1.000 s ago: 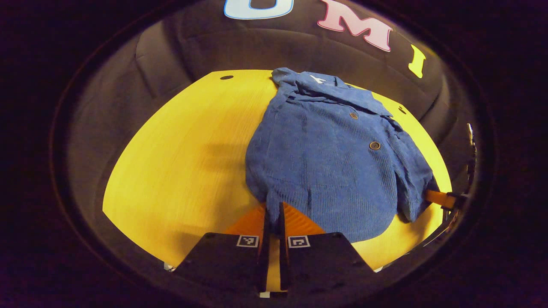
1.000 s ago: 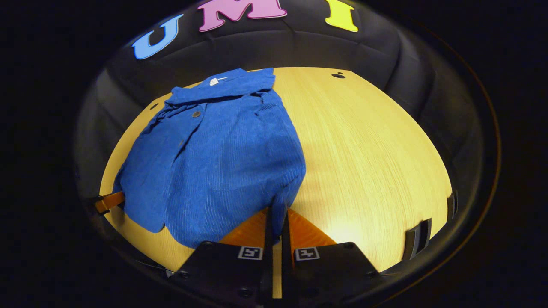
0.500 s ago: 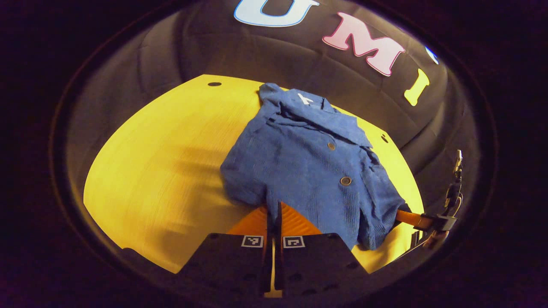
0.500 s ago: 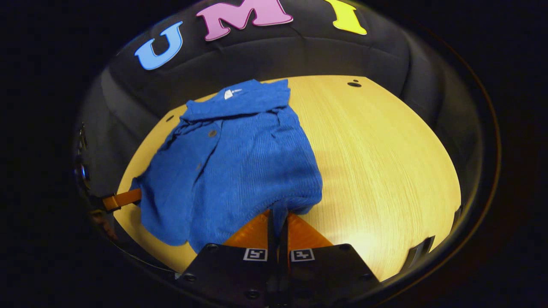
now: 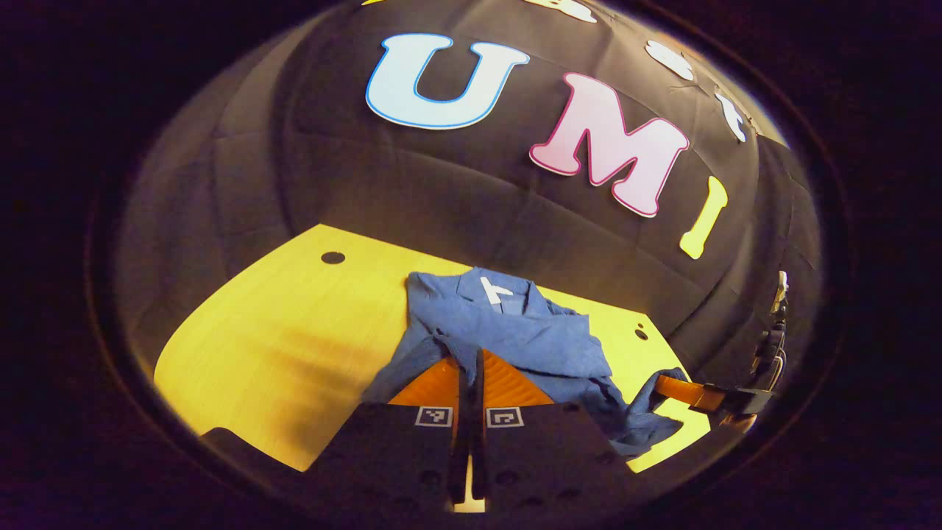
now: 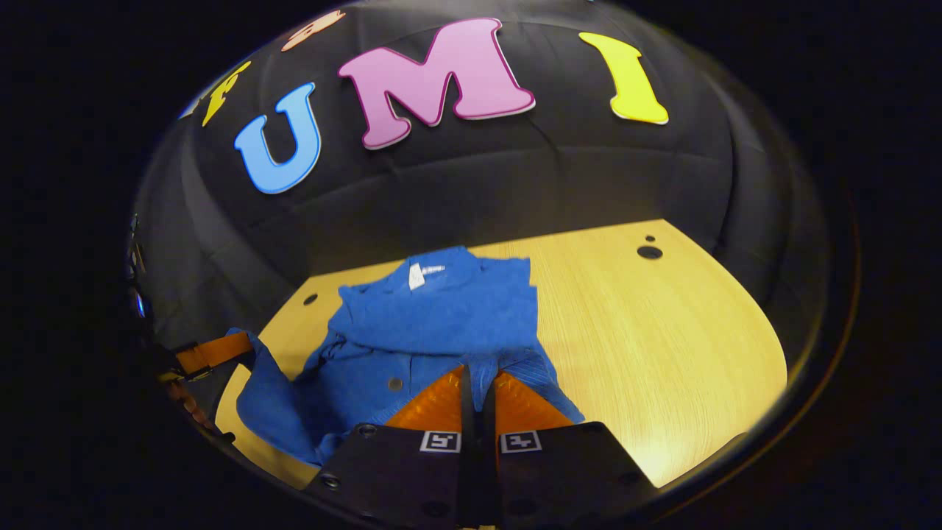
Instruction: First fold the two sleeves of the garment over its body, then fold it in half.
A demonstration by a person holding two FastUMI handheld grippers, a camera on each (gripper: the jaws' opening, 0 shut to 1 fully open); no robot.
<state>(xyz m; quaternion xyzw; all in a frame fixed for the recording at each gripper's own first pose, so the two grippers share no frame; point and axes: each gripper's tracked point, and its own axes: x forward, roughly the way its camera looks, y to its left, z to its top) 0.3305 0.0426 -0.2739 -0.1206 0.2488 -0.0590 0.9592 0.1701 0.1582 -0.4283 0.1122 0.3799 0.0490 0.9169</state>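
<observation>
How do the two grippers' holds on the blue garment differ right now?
The left gripper pinches the blue garment at its left hem corner, and the right gripper pinches the opposite hem corner. In the left gripper view the cloth drapes mostly right of the fingers, and in the right gripper view mostly left. Both are shut on cloth, lifted toward the collar above the wooden table.

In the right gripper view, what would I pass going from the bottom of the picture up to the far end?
The right gripper pinching cloth → the blue garment → its white neck label → bare wooden table → the black cloth wall.
</observation>
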